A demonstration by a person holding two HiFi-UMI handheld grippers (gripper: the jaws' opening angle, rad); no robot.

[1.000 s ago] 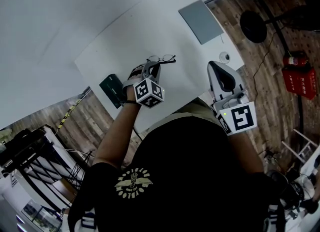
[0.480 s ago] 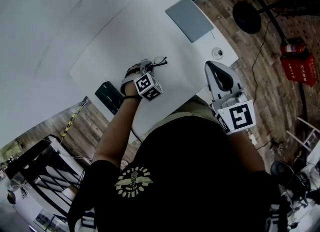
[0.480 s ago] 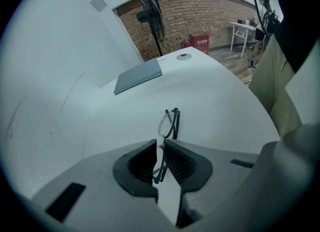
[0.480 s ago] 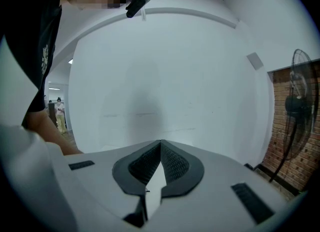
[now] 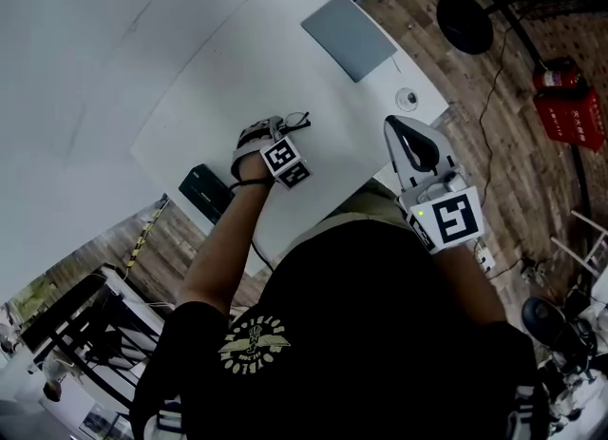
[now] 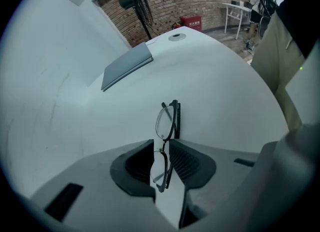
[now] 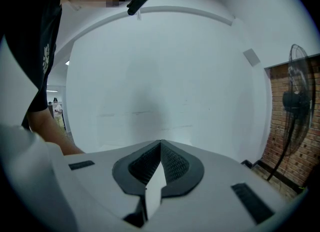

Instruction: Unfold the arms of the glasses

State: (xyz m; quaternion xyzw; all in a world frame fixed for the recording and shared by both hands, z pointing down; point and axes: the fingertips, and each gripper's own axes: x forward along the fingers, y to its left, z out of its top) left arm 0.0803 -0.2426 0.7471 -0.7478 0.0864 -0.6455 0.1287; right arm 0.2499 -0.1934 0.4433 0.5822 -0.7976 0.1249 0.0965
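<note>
The left gripper is clamped on the glasses: its two dark, ribbed pads press on either side of the thin black frame close to the bridge. One clear lens sits down between the pads, and the other stands out past the tips. The glasses are held edge-on with the arms folded flat against the back of the front. They hang over the smooth white table; whether they touch it cannot be told.

In the head view the left gripper, its marker cube facing up, is near the middle of the table with the glasses at its tip. A flat dark box lies near the table edge behind it. A thin grey rectangular pad lies well apart toward the far corner, with a small round fitting beside that edge.

The right gripper has its jaws pressed together at the tips with nothing between them, and it faces a plain white wall. In the head view the right gripper is off the table's edge, above the wooden plank floor.
</note>
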